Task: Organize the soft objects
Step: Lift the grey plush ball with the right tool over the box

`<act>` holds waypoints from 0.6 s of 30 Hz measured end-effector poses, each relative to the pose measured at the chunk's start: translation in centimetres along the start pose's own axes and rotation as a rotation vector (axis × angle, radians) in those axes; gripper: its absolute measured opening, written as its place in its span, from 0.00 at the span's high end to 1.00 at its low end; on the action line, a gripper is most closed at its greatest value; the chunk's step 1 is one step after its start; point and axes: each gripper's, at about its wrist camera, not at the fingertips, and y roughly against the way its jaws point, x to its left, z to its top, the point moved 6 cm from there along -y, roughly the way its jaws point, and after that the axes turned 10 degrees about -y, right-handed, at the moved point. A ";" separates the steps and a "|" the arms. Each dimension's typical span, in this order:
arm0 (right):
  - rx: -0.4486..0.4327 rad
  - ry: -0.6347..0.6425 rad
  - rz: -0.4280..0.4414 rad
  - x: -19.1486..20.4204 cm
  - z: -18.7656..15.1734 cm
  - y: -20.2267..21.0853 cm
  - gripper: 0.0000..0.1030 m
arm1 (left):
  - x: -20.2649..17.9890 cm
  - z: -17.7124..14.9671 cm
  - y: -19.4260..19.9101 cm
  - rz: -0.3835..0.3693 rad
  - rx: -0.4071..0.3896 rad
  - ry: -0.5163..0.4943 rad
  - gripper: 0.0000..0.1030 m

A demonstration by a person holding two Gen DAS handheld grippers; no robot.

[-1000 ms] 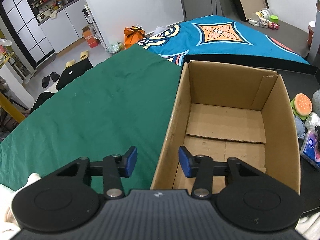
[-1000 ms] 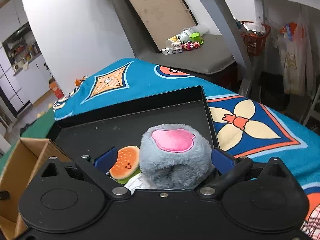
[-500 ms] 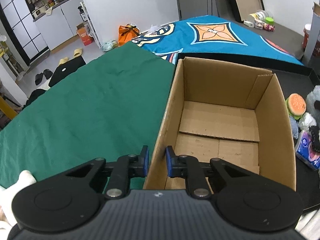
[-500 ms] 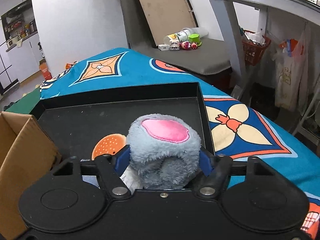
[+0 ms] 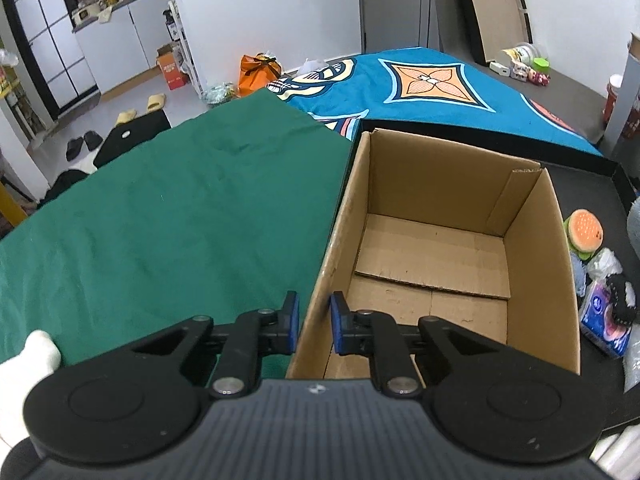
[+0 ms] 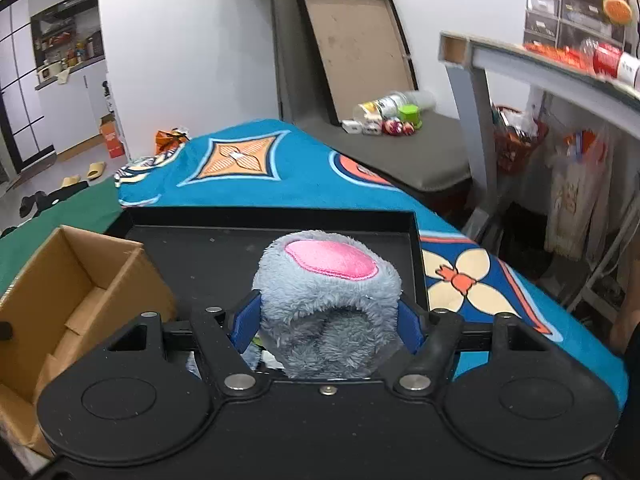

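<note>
My left gripper (image 5: 314, 322) is shut on the left wall of the open, empty cardboard box (image 5: 440, 248), one blue pad on each side of the wall near its front corner. My right gripper (image 6: 326, 320) is shut on a grey plush toy with a pink patch (image 6: 326, 280) and holds it lifted above the black tray (image 6: 272, 216). The box also shows at the left of the right wrist view (image 6: 72, 300). Right of the box lie a burger-shaped plush (image 5: 585, 230), a blue tissue pack (image 5: 604, 320) and other small soft items.
The box stands where the green cloth (image 5: 160, 216) meets the blue patterned cloth (image 5: 432, 84). A grey metal table (image 6: 540, 64) with hanging bags stands at the right. Small toys and a bottle (image 6: 384, 118) lie on a dark bench beyond.
My left gripper closed from wide open onto the box's left wall. My right gripper closed on the grey plush and lifted it up off the tray.
</note>
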 end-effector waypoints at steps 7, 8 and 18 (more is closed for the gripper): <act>-0.020 0.044 0.008 2.1 0.5 1.7 0.35 | 0.2 -0.2 0.4 -0.009 -0.012 0.012 0.85; -0.022 0.048 0.010 2.4 0.6 1.9 0.35 | 0.2 -0.2 0.4 -0.010 -0.014 0.013 0.85; -0.040 0.120 0.043 6.8 1.0 3.2 0.35 | 0.6 -0.4 0.6 -0.038 -0.028 0.025 0.85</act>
